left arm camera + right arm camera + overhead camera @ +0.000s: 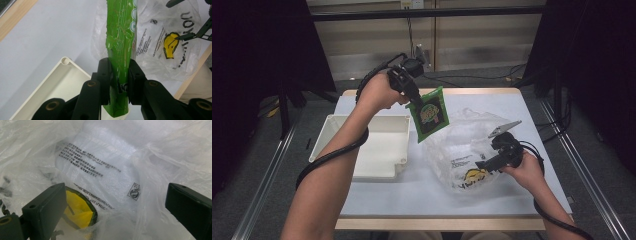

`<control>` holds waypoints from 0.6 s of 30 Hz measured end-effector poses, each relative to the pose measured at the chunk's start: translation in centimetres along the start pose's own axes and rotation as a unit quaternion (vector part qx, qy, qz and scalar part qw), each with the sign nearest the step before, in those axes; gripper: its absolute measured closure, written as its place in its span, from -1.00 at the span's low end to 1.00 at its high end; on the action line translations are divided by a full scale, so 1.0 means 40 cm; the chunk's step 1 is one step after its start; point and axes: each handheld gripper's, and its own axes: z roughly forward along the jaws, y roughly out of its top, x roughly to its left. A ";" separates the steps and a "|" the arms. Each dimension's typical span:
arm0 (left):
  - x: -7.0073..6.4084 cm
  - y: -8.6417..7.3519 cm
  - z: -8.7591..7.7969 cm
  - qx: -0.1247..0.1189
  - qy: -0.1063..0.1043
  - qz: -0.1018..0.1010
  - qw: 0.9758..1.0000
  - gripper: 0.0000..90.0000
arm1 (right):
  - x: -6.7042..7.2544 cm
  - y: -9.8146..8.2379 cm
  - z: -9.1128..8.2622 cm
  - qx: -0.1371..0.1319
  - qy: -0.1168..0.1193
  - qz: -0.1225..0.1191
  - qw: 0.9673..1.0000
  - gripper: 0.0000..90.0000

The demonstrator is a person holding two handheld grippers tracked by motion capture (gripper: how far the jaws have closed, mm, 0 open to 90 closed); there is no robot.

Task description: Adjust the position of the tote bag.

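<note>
A green snack packet hangs tilted in the air over the table's middle, its lower corner above the clear plastic bag. My left gripper is shut on the packet's upper left edge. In the left gripper view the black jaws press on the green packet from both sides. My right gripper rests at the bag's right side, next to its yellow logo. In the right gripper view its jaws stand wide apart with crumpled bag film in front of them.
A white rectangular bin lies on the white table sheet, left of the bag. Its rounded corner sits below the packet. The wooden table edge runs along the front. Black cables trail from both grippers.
</note>
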 end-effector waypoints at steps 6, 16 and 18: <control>0.014 -0.017 -0.015 0.005 0.000 -0.002 1.000 0.69 | 0.000 0.005 0.002 -0.003 0.000 -0.006 1.000 -0.92; 0.039 -0.047 -0.032 0.009 0.001 -0.004 1.000 0.69 | 0.004 0.018 0.010 0.003 0.004 -0.001 1.000 -0.92; 0.043 -0.052 -0.035 0.014 0.000 -0.002 1.000 0.69 | 0.001 0.021 0.009 -0.002 0.005 -0.004 1.000 -0.92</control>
